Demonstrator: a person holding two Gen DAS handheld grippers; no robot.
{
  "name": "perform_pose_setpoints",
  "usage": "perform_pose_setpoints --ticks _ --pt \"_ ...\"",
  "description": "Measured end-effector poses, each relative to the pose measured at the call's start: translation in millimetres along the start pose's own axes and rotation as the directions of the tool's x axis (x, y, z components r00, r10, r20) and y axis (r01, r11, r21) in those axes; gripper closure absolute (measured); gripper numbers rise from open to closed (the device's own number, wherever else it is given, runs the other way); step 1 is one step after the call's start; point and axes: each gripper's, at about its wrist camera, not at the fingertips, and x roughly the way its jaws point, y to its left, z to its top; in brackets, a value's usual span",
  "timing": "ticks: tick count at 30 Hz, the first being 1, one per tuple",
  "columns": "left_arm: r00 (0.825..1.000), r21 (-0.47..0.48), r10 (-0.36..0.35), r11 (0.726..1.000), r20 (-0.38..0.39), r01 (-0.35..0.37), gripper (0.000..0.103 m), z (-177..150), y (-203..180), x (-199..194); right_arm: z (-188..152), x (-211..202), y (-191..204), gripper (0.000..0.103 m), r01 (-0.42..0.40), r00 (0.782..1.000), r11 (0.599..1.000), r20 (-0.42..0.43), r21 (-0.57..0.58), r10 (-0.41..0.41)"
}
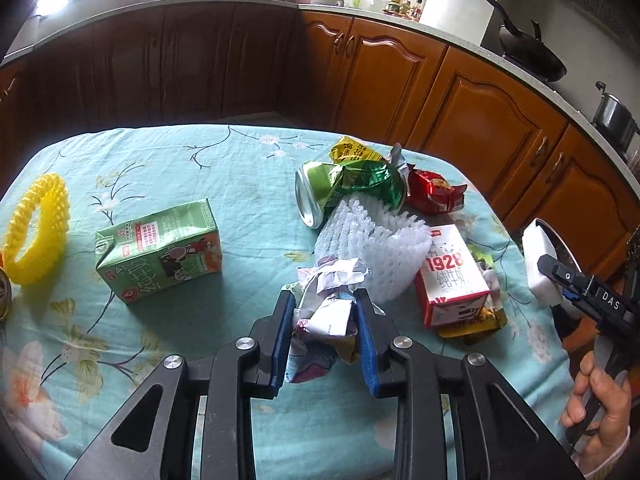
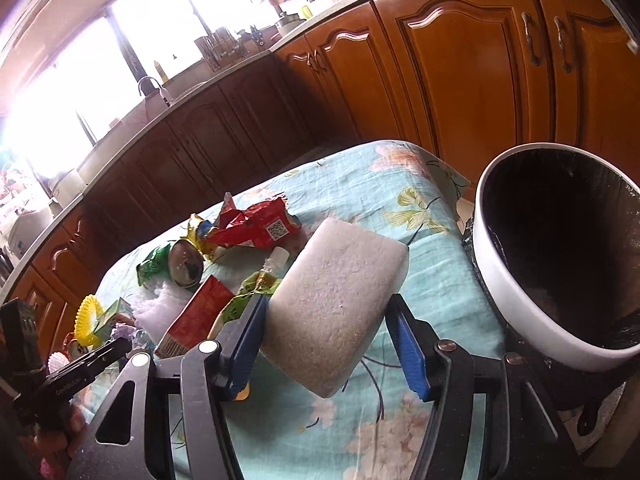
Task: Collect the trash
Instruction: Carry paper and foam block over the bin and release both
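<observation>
My left gripper [image 1: 324, 300] is shut on a wad of crumpled paper and wrappers [image 1: 332, 280], low over the turquoise flowered tablecloth [image 1: 200, 168]. Just past it lie a white foam net [image 1: 368, 240], a crushed green can [image 1: 316, 196], a red-and-white carton [image 1: 452, 280] and a red wrapper [image 1: 432, 192]. My right gripper [image 2: 328, 302] holds a white foam block [image 2: 340, 280] clear of the table, its blue pads against the block's two sides. To its right, the black-lined white bin [image 2: 496, 264] stands close beside the table edge. The block [image 1: 538, 256] also shows at the right of the left wrist view.
A green drink carton [image 1: 160, 248] and a yellow spiky ring [image 1: 36, 232] lie on the left of the table. A yellow wrapper [image 1: 352, 152] sits at the far side of the pile. Wooden kitchen cabinets [image 1: 400, 80] run behind the table. A hand [image 1: 600, 400] grips the right handle.
</observation>
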Motion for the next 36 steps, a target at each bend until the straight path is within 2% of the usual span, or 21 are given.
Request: perform_pose_setpoints --ticks 8,12,25,36 --pt "0.994 0.048 -0.077 0.996 0.075 0.074 0.075 3.0 -28.6 -44.4 -6.4 -39.3 -3.5 0.041 -0.018 0.999 1.000 0.036 -0.010 0.018" --pt "0.988 0.093 -0.132 0.988 0.078 0.125 0.075 1.0 -50.8 -54.5 -8.8 -55.1 -11.0 0.041 -0.009 0.999 1.000 0.052 -0.009 0.010" --pt "0.968 0.228 -0.251 0.942 -0.007 0.246 0.075 -3.1 -137.9 -29.1 -12.5 -103.5 -65.6 0.041 0.079 0.991 0.996 0.108 0.046 -0.084" --pt "0.961 0.298 -0.271 0.914 -0.063 0.277 0.074 2.1 -188.3 5.5 -7.3 -116.9 -105.7 0.041 0.127 0.982 0.988 0.126 0.088 -0.138"
